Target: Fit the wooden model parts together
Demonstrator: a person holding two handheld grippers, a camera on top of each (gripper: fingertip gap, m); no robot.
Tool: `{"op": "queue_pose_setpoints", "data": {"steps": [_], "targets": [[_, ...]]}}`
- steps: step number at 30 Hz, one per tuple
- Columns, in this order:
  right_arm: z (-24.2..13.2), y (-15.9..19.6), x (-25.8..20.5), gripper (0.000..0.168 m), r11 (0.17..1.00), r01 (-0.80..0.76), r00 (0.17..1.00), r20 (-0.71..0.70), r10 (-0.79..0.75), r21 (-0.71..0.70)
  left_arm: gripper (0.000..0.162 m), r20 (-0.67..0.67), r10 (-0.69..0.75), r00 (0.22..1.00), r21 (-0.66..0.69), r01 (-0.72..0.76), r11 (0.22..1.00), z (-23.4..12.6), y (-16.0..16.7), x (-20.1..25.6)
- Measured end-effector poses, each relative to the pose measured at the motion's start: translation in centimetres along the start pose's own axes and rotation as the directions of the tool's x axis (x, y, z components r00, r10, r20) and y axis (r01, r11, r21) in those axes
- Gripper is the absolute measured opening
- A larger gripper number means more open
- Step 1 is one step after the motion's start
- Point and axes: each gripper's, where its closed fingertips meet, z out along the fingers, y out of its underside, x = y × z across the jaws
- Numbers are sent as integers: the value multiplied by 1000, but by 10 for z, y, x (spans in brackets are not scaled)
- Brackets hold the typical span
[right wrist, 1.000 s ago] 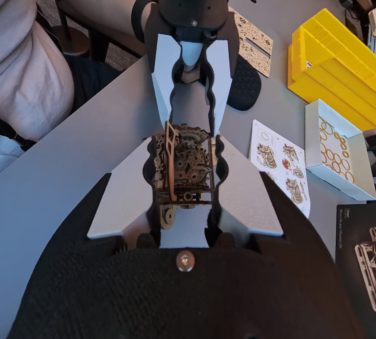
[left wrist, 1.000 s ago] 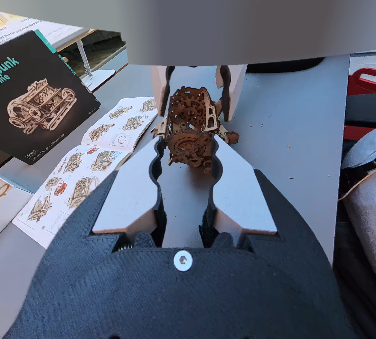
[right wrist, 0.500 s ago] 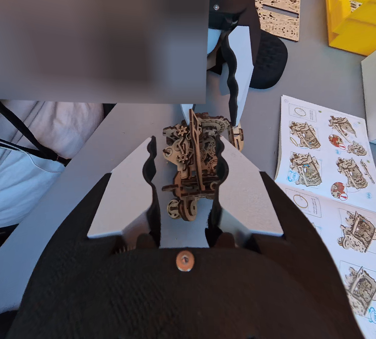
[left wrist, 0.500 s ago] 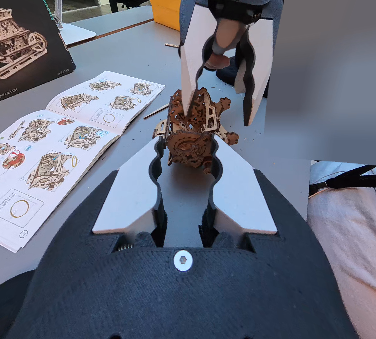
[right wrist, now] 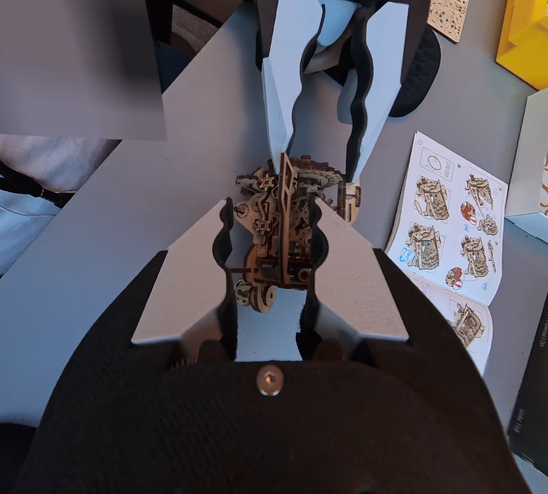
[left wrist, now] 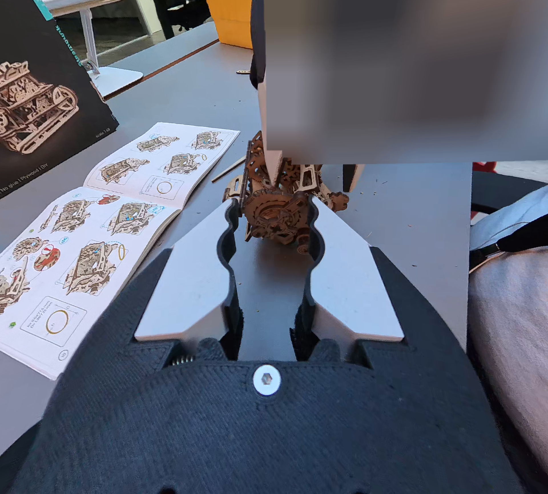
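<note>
Wooden model (left wrist: pixel 278 209), standing near the bench's near edge, is gripped by the left gripper (left wrist: pixel 271 221) while the right gripper (right wrist: pixel 271 227), part-open, straddles its upright panel (right wrist: pixel 285 212), judged next for seating.

At your nine o'clock lies the open instruction booklet (left wrist: pixel 112 230); the black kit box (left wrist: pixel 38 88) stands at ten, the yellow bin (left wrist: pixel 231 11) at twelve.

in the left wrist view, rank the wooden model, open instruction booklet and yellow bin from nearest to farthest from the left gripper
1. wooden model: between the tips of the left gripper, dead ahead.
2. open instruction booklet: flat on the table, to the left of the jaws.
3. yellow bin: far end of the table, ahead and slightly left.
</note>
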Motion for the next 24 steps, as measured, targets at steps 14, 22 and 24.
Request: {"op": "queue_pose_setpoints", "data": {"steps": [14, 22, 24], "targets": [[-1, -1, -2, 42, 999, 30, 999, -21, -31, -44, 44, 48, 5, 999, -18, -5, 1000, 2, -3, 0], [-8, -8, -5, 39, 988, -148, 983, 115, 143, 35, 44, 54, 133, 990, -13, -132, 991, 1, -8, 5], [-11, -13, -7, 39, 980, -187, 972, 158, 175, 63, 44, 73, 242, 967, -33, -240, 970, 2, -10, 10]]}}
